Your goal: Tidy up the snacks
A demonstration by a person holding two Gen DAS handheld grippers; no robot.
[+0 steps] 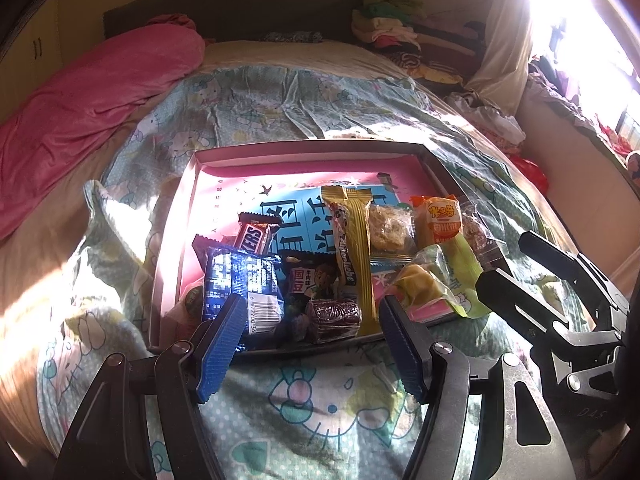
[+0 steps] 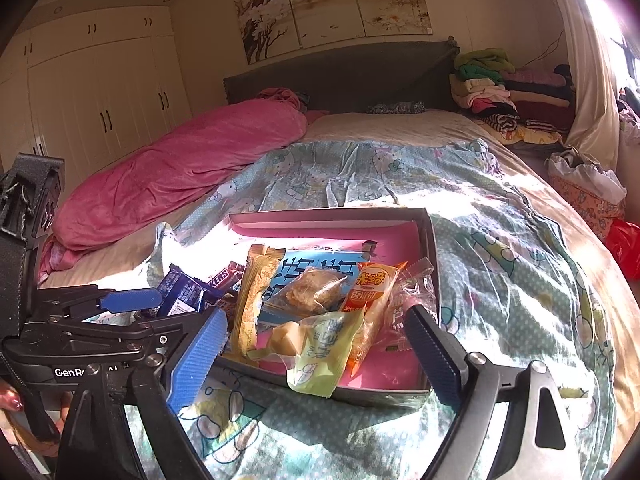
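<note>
Snacks heaped in a shallow pink-lined cardboard box on a bed spread with a pale green cartoon-cat quilt.

Left gripper, blue ribbed pads, jaws parted and empty, poised at the box's near edge beside a dark blue foil packet and a dark red round wrapped sweet. Right gripper, jaws spread wide, nothing between, above the near rim next to a clear pale green pouch draped over that rim. Further in the box: an orange printed packet, a long gold-striped wrapper, a brown chocolate bar. Alongside, a rumpled pink blanket.
</note>
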